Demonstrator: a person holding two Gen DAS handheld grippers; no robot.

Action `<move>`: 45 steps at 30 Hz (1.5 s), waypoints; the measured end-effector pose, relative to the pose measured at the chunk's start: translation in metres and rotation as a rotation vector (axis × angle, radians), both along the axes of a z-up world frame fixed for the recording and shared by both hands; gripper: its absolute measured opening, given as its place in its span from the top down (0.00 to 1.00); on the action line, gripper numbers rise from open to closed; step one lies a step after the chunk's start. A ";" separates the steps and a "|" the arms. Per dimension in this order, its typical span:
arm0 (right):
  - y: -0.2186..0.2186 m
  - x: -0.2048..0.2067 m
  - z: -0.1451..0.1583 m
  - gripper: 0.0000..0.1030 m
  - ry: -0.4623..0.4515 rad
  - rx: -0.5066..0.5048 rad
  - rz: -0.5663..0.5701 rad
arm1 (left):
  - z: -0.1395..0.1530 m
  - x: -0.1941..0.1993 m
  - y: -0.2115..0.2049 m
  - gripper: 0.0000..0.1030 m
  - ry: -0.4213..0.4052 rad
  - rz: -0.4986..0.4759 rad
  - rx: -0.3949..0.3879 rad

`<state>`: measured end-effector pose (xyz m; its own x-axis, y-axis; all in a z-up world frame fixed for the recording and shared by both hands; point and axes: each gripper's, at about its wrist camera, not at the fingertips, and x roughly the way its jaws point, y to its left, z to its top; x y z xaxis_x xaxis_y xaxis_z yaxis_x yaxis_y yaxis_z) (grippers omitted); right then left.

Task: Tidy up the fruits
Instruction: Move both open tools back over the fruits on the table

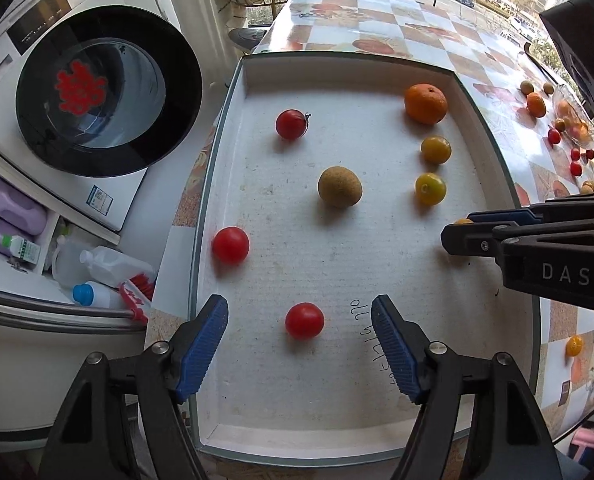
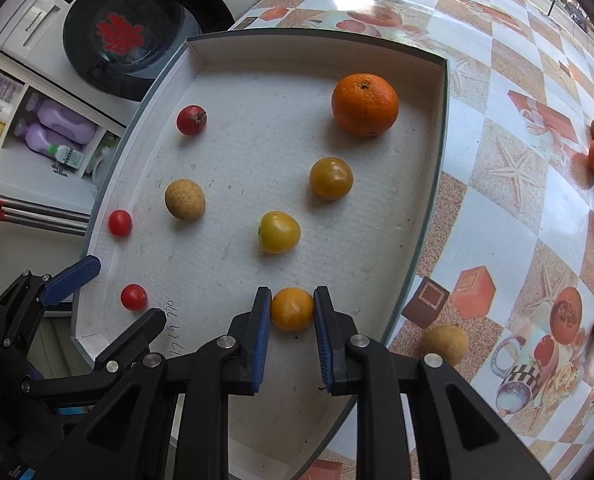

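Sitting between the blue pads of the right gripper (image 2: 293, 310), a yellow tomato (image 2: 293, 309) is resting on the white tray (image 2: 225, 80) floor near its right wall. Two more yellow tomatoes (image 2: 279, 232) and an orange (image 2: 365, 104) are lying beyond. The left gripper (image 1: 300, 338) is hanging wide over a red tomato (image 1: 304, 320).

The white tray (image 2: 437, 128) holds three red tomatoes (image 2: 191, 120) (image 2: 120, 223) (image 2: 133, 297), three yellow tomatoes (image 2: 331, 178) (image 2: 279, 232) (image 2: 293, 309), one orange (image 2: 365, 105) and one tan round fruit (image 2: 185, 199).
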<state>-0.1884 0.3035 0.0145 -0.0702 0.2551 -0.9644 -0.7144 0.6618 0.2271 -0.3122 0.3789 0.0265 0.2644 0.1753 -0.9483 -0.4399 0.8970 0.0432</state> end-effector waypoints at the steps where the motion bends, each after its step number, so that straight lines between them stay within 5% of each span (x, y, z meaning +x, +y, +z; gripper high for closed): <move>1: 0.001 0.000 -0.001 0.68 0.008 0.004 0.000 | -0.001 0.000 0.000 0.27 0.004 -0.001 -0.003; 2: 0.002 0.001 -0.001 0.63 0.017 0.010 -0.001 | -0.002 -0.001 0.000 0.27 0.009 -0.002 -0.004; 3: 0.003 0.001 0.000 0.47 0.016 0.011 -0.001 | -0.002 -0.001 0.000 0.27 0.012 -0.002 -0.005; 10: 0.007 0.004 0.011 0.21 0.038 0.070 -0.019 | 0.000 0.000 -0.003 0.27 0.020 -0.004 0.001; 21: -0.042 0.030 0.046 0.21 0.012 0.137 -0.164 | 0.024 0.033 -0.029 0.27 -0.017 -0.099 0.035; 35: -0.205 0.089 0.043 0.21 -0.060 0.018 -0.478 | 0.056 0.114 -0.117 0.27 -0.101 -0.327 0.013; 45: -0.282 0.135 0.030 0.26 -0.125 -0.041 -0.573 | 0.032 0.164 -0.204 0.27 -0.087 -0.487 -0.032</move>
<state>-0.0538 0.0214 0.0443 0.1832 0.1807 -0.9663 -0.2594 0.9570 0.1297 -0.1479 0.1748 0.0586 0.3866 -0.0172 -0.9221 0.0298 0.9995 -0.0061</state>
